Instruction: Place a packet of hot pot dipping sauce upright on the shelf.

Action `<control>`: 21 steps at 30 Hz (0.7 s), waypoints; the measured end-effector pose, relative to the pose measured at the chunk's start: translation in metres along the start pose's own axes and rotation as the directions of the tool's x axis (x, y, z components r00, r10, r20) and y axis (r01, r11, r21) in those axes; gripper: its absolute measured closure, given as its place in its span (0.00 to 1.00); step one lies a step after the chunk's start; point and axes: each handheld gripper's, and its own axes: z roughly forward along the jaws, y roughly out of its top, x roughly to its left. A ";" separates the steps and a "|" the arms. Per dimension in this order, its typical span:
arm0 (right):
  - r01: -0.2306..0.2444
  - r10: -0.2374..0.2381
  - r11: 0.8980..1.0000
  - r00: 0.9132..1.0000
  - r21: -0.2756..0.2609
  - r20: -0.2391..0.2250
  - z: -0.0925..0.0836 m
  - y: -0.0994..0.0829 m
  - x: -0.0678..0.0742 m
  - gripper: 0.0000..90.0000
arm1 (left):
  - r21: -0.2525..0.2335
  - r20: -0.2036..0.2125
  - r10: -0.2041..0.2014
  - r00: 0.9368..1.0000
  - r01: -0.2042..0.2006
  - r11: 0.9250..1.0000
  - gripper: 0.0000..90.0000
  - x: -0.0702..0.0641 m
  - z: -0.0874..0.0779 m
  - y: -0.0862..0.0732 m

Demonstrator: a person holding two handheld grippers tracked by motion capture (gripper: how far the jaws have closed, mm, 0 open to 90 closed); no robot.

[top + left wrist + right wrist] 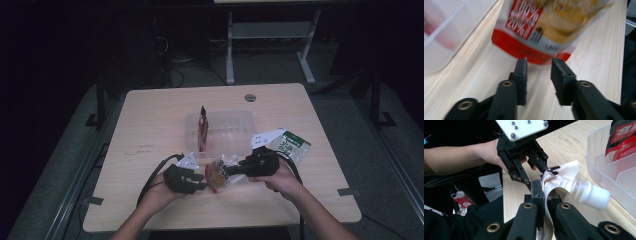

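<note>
A spouted pouch [216, 176], red and yellow with a white screw cap [596, 195], is held low over the table's front middle. My right gripper [228, 171] [545, 193] is shut on the pouch's crumpled top edge [564, 181] just beside the spout. My left gripper [202, 181] stands open at the pouch's bottom end. In the left gripper view the left gripper [539, 63] has its jaws apart, and the pouch's red base [531, 47] lies just ahead of the tips, not between the pads. The right gripper view shows the left gripper [537, 175] farther off, open.
A clear plastic bin [220, 114] [444, 32] [609, 170] sits behind the pouch, with a red packet [203, 130] [624, 137] standing at its left end. A green packet [294, 145] and a white one [267, 136] lie right of the bin.
</note>
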 end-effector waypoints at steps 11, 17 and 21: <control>0.000 0.000 1.000 1.000 -0.006 0.026 -0.009 0.003 0.005 0.99 | 0.019 -0.010 -0.061 0.998 0.061 0.998 0.35 -0.004 -0.015 -0.025; 0.023 -0.024 1.000 0.999 0.011 0.040 -0.012 0.006 0.005 0.99 | 0.038 -0.029 -0.042 0.999 0.043 0.998 0.27 -0.002 -0.018 -0.041; 0.029 -0.029 1.000 0.998 0.011 0.047 -0.015 0.011 0.004 0.99 | 0.027 -0.039 -0.052 0.998 0.053 0.998 0.26 0.005 -0.018 -0.042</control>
